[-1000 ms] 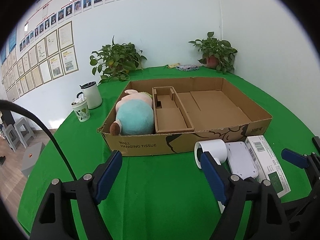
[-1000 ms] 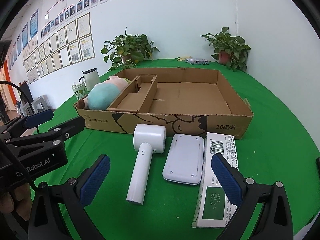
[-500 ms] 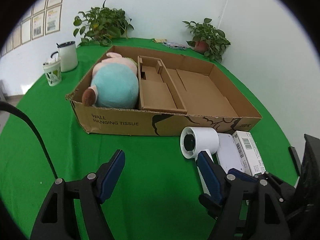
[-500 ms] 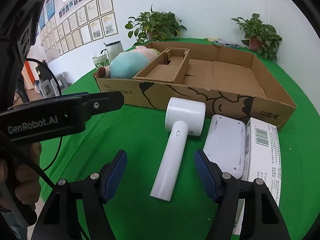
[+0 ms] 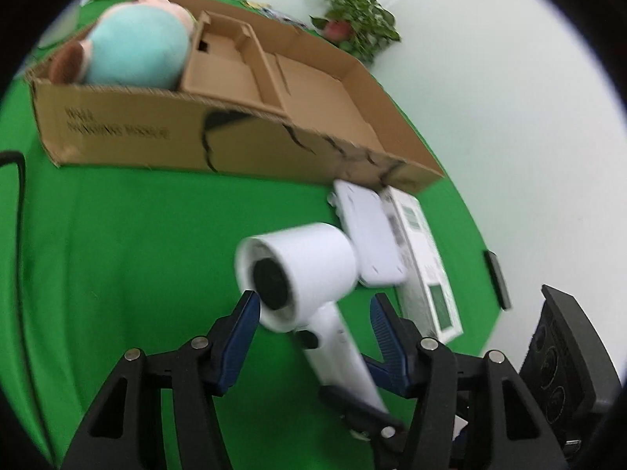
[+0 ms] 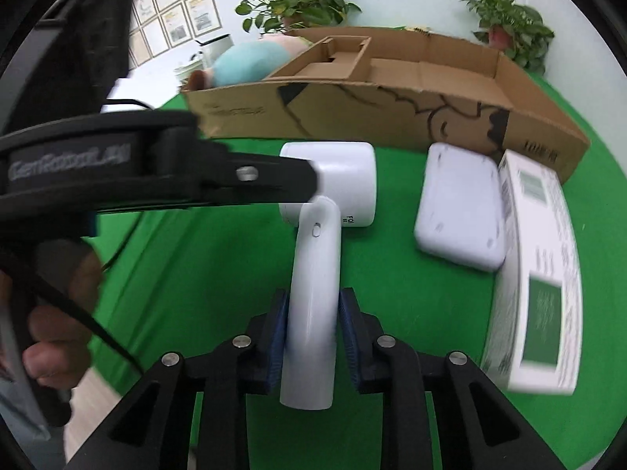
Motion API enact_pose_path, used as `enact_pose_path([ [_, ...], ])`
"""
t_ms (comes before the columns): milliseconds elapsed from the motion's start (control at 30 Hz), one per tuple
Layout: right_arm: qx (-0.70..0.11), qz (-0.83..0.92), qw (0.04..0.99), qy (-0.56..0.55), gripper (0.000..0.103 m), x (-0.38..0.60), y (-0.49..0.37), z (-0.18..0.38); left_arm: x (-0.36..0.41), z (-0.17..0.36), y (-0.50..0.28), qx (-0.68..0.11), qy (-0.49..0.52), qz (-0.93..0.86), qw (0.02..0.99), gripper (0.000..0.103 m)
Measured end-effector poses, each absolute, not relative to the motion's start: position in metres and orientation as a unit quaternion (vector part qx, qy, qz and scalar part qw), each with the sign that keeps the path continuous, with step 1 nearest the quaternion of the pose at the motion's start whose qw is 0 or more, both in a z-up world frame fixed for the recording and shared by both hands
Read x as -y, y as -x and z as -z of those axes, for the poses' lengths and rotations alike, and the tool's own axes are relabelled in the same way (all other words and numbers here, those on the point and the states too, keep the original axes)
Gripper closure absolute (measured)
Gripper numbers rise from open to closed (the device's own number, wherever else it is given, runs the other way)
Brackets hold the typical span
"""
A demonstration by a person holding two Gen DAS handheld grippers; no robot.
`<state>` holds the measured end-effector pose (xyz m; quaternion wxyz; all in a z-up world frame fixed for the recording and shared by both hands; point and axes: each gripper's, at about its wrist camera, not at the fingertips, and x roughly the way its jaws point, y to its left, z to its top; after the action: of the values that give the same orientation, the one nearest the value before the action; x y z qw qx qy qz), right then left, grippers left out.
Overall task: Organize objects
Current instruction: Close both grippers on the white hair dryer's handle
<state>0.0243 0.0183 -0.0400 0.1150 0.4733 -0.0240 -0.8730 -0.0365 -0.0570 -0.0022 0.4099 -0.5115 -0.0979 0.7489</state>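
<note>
White T-shaped handheld device (image 6: 313, 274) is pinched at its handle by the right gripper (image 6: 311, 337), on the green-covered table (image 6: 219, 274) near the front wall of the brown cardboard box (image 6: 392, 117). Left gripper (image 5: 313, 329) fingers are spread around its head.

A green-covered table (image 6: 411, 313) carries a cardboard box (image 6: 392, 113), a white dryer (image 6: 325, 211), a white device (image 6: 458, 215), a carton (image 6: 537, 274) and plants (image 6: 294, 4).
</note>
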Motion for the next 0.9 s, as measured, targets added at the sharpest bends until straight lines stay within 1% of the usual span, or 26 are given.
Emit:
enact_pose_path([
  [33, 0.029, 0.873, 0.115, -0.473, 0.07, -0.018, -0.028, 0.04, 0.055, 0.004, 0.032, 0.095, 0.516, -0.745, 0.412, 0.045],
  [67, 0.032, 0.875, 0.114, -0.47, 0.056, -0.019, -0.029, 0.039, 0.053, 0.006, 0.028, 0.09, 0.523, -0.74, 0.413, 0.045],
  [100, 0.031, 0.878, 0.112, -0.463, 0.051, -0.018, -0.029, 0.039, 0.052, 0.009, 0.026, 0.09, 0.528, -0.737, 0.413, 0.045],
  [167, 0.025, 0.88, 0.112, -0.461, 0.048, -0.018, -0.026, 0.04, 0.054, 0.014, 0.027, 0.097, 0.539, -0.731, 0.407, 0.045],
  [333, 0.02, 0.873, 0.12, -0.473, 0.049, -0.015, -0.018, 0.048, 0.061, 0.021, 0.027, 0.113, 0.558, -0.72, 0.396, 0.045],
  [400, 0.009, 0.873, 0.118, -0.474, 0.054, -0.012, -0.022, 0.05, 0.064, 0.022, 0.023, 0.122, 0.564, -0.713, 0.399, 0.045],
  [467, 0.001, 0.872, 0.118, -0.475, 0.065, -0.01, -0.026, 0.049, 0.065, 0.023, 0.017, 0.128, 0.568, -0.706, 0.403, 0.045],
  [533, 0.009, 0.87, 0.121, -0.478, 0.071, -0.01, -0.032, 0.049, 0.063, 0.026, 0.013, 0.136, 0.576, -0.694, 0.41, 0.052],
  [600, 0.0, 0.872, 0.114, -0.477, 0.075, -0.006, -0.039, 0.049, 0.063, 0.028, 0.007, 0.143, 0.58, -0.685, 0.416, 0.055],
  [700, -0.009, 0.876, 0.107, -0.471, 0.077, -0.002, -0.048, 0.049, 0.063, 0.028, 0.003, 0.149, 0.579, -0.685, 0.416, 0.056],
  [733, -0.008, 0.877, 0.104, -0.469, 0.077, -0.002, -0.049, 0.048, 0.064, 0.028, 0.003, 0.152, 0.579, -0.685, 0.415, 0.058],
  [767, -0.007, 0.877, 0.101, -0.469, 0.077, -0.002, -0.049, 0.048, 0.066, 0.028, 0.003, 0.15, 0.581, -0.687, 0.41, 0.062],
  [800, -0.01, 0.878, 0.099, -0.469, 0.077, 0.0, -0.043, 0.049, 0.066, 0.028, 0.003, 0.146, 0.581, -0.69, 0.405, 0.07],
  [900, -0.014, 0.879, 0.09, -0.467, 0.077, 0.002, -0.046, 0.049, 0.069, 0.026, 0.001, 0.146, 0.581, -0.692, 0.403, 0.07],
])
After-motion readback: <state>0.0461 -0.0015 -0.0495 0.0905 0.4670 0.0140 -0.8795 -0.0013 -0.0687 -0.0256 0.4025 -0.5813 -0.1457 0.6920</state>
